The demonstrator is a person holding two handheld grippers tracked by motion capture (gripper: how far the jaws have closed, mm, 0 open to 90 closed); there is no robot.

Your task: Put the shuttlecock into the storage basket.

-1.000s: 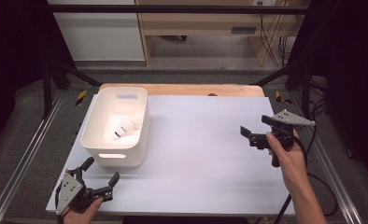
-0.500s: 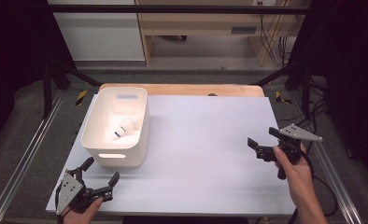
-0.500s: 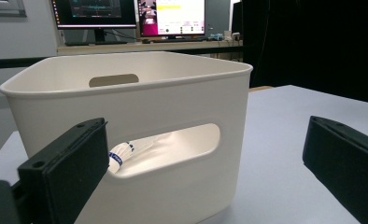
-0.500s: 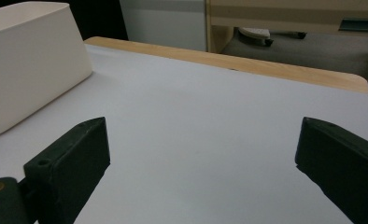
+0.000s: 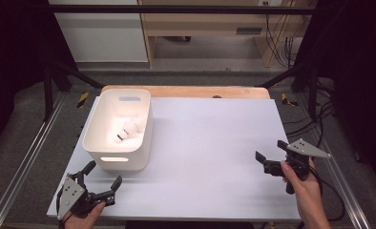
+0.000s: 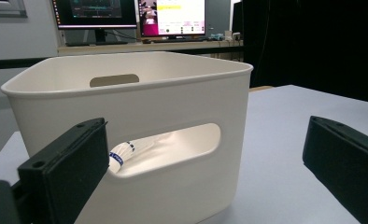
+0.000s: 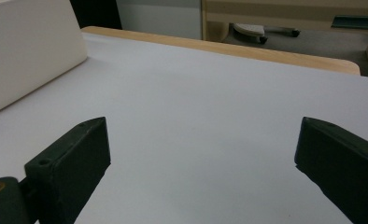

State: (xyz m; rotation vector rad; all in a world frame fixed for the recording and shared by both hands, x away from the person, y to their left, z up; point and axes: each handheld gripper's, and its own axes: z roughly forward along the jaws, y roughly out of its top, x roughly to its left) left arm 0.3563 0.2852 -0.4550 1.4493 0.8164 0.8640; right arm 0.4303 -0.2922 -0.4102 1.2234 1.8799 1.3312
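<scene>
A white bin (image 5: 120, 131) stands on the left part of the desk (image 5: 210, 157), with shuttlecocks (image 5: 128, 130) lying inside it on its floor. The left gripper (image 5: 101, 177) rests at the desk's near left corner, just in front of the bin's near wall, jaws spread and empty; through the handle slot one shuttlecock (image 6: 126, 152) shows. The right gripper (image 5: 271, 153) hovers near the desk's right edge, well apart from the bin, jaws released, holding nothing. Its hand (image 5: 304, 183) grips it from behind, forearm coming up from the near edge.
</scene>
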